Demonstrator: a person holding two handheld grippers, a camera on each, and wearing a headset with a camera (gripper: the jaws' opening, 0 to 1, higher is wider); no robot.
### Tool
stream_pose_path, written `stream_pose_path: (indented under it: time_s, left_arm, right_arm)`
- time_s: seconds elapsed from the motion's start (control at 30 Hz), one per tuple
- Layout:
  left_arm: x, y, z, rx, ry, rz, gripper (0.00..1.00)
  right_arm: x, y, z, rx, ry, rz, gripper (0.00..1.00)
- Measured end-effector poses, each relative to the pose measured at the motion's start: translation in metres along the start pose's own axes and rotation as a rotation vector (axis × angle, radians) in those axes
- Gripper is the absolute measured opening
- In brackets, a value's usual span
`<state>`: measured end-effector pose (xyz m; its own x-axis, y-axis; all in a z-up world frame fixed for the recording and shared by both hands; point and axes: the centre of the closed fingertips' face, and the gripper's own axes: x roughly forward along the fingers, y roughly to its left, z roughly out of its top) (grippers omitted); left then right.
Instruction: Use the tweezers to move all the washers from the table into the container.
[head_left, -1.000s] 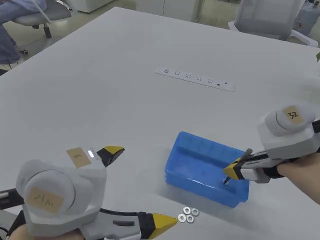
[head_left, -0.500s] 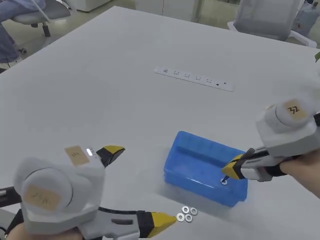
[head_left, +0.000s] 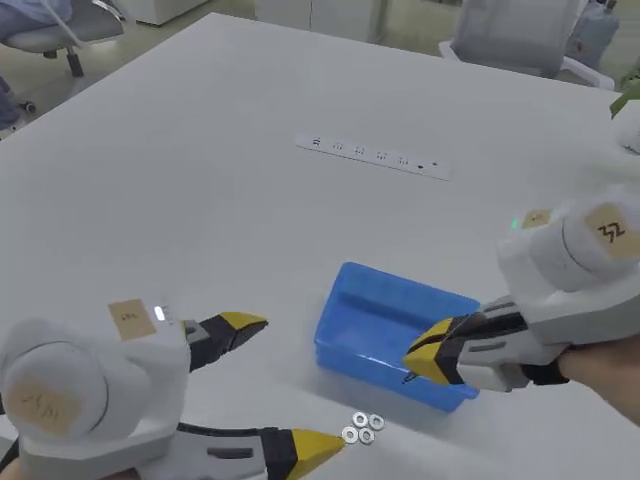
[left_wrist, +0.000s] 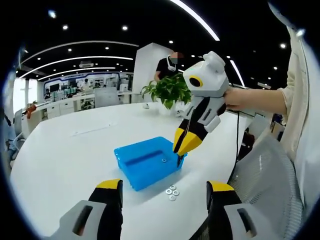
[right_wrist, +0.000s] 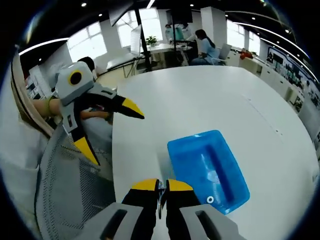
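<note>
My right tool (head_left: 425, 362) has its jaws pressed together on the tweezers (right_wrist: 160, 199). Their thin tips hang over the near right corner of the blue container (head_left: 372, 305), close above its rim. Inside it, near that corner, lies a single washer (right_wrist: 210, 199). The three remaining washers (head_left: 362, 428) lie in a tight group on the counter (head_left: 200, 180), just outside the near wall. From the tips they are toward me and a little to the left, with the wall between. I judge the tips must rise over that wall first. My left tool (head_left: 288, 385) is wide open and holds nothing. One of its jaw tips is just beside the group, but it has no tweezers, so the picking falls to the right one. In the left gripper view the counter edge runs near the washers, so room there is small.
</note>
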<state>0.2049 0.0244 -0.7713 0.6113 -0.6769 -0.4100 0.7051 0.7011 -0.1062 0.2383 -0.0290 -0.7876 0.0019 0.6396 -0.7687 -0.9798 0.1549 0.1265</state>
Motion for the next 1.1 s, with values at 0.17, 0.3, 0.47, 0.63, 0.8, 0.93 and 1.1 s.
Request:
stream_pose_path:
  time_s: [0.17, 0.3, 0.47, 0.63, 0.8, 0.93, 1.1]
  left_arm:
    - [0.002, -0.016, 0.011, 0.048, 0.008, -0.093, 0.45]
    - [0.007, -0.031, 0.027, 0.098, 0.009, -0.188, 0.3]
    - [0.016, -0.05, 0.049, 0.083, -0.029, -0.288, 0.21]
    - [0.031, -0.068, 0.05, 0.157, 0.008, -0.353, 0.13]
    - [0.041, -0.078, 0.05, 0.202, 0.022, -0.387, 0.06]
    - [0.043, -0.079, 0.044, 0.213, 0.053, -0.396, 0.0]
    - [0.042, -0.074, 0.038, 0.243, 0.086, -0.393, 0.0]
  right_arm:
    - [0.013, 0.023, -0.012, -0.068, 0.027, 0.067, 0.02]
    - [0.022, 0.038, -0.021, -0.127, 0.054, 0.106, 0.02]
    - [0.028, 0.051, -0.023, -0.151, 0.049, 0.134, 0.02]
    - [0.028, 0.053, -0.021, -0.158, 0.042, 0.129, 0.02]
    - [0.028, 0.051, -0.024, -0.176, 0.053, 0.111, 0.02]
    - [0.028, 0.052, -0.025, -0.181, 0.053, 0.115, 0.02]
    - [0.033, 0.049, -0.028, -0.187, 0.044, 0.102, 0.03]
